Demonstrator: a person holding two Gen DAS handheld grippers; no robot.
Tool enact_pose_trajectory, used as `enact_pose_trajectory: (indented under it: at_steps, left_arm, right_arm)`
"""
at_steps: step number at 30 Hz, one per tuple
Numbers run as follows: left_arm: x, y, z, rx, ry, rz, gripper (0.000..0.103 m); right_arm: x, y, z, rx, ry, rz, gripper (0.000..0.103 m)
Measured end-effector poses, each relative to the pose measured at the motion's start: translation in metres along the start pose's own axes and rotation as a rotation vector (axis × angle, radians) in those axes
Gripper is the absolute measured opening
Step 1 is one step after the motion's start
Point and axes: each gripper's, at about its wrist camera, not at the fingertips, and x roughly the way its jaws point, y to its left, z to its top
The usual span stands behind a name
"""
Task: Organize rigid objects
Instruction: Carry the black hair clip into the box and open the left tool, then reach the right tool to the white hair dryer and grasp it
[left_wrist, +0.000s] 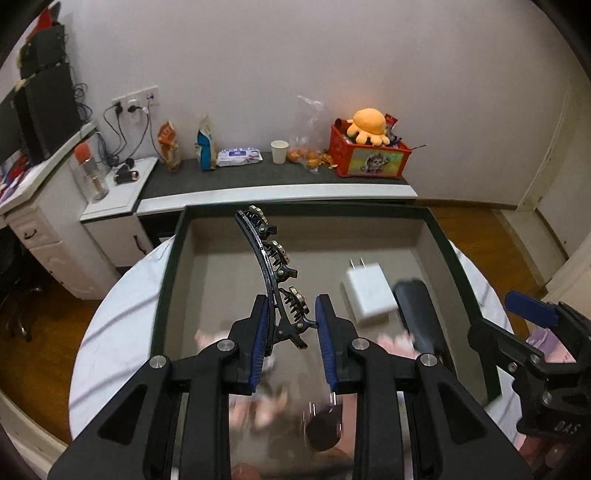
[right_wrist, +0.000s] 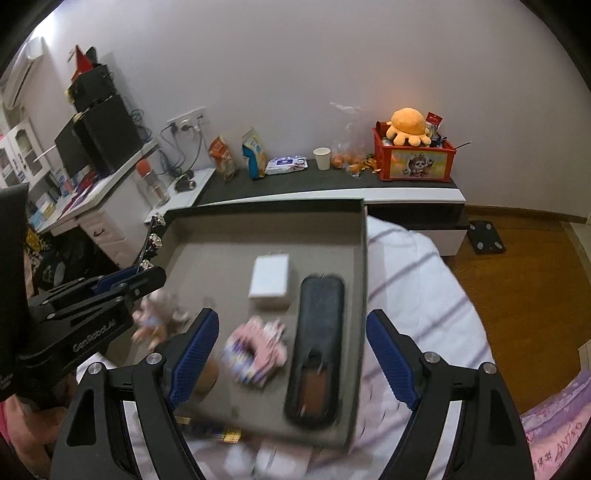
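My left gripper (left_wrist: 291, 317) holds a long black hair clip (left_wrist: 271, 266) above the grey tray (left_wrist: 173, 258); the clip rests against the left pad while the right pad stands a little apart. The clip points up and away, with metal-tipped teeth. In the tray lie a white charger (left_wrist: 369, 291), a black case (left_wrist: 419, 314) and blurred pink items (right_wrist: 258, 350). My right gripper (right_wrist: 291, 354) is open and empty over the tray's near right part, above the black case (right_wrist: 317, 354). The left gripper also shows in the right wrist view (right_wrist: 122, 280).
The tray sits on a round table with a white striped cloth (right_wrist: 417, 266). A low cabinet (left_wrist: 277, 184) behind holds snack bags, a cup (left_wrist: 279, 151), oranges and a red box with an orange plush (left_wrist: 369, 147). A desk (left_wrist: 48, 173) stands left.
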Motion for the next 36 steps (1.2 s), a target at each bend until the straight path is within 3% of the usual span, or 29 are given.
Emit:
enact_pose_trajectory:
  at_steps: [7, 11, 13, 15, 17, 18, 28, 36]
  left_arm:
    - [0.064, -0.009, 0.012, 0.017, 0.109, 0.008, 0.026]
    - [0.069, -0.014, 0.016, 0.037, 0.124, 0.022, 0.030]
    - [0.070, -0.017, 0.015, 0.040, 0.136, 0.024, 0.042]
    - [0.069, -0.019, 0.016, 0.048, 0.136, 0.034, 0.076]
    - [0.061, -0.019, 0.017, 0.048, 0.116, 0.043, 0.097]
    - [0.058, -0.019, 0.018, 0.049, 0.108, 0.046, 0.102]
    - [-0.022, -0.016, 0.003, 0.038, -0.013, 0.067, 0.103]
    - [-0.098, -0.004, -0.049, 0.007, -0.066, 0.076, 0.103]
  right_arm:
    - [0.036, -0.017, 0.010, 0.019, 0.041, 0.001, 0.083]
    - [0.045, -0.022, 0.009, 0.024, 0.057, 0.007, 0.083]
    - [0.046, -0.022, 0.008, 0.029, 0.058, 0.010, 0.083]
    - [0.045, -0.022, 0.008, 0.031, 0.059, 0.013, 0.083]
    - [0.042, -0.022, 0.008, 0.031, 0.056, 0.010, 0.083]
    - [0.039, -0.021, 0.007, 0.031, 0.052, 0.008, 0.084]
    - [-0.014, -0.005, -0.009, 0.017, -0.007, -0.012, 0.083]
    - [-0.060, 0.014, -0.048, 0.010, -0.025, -0.017, 0.083]
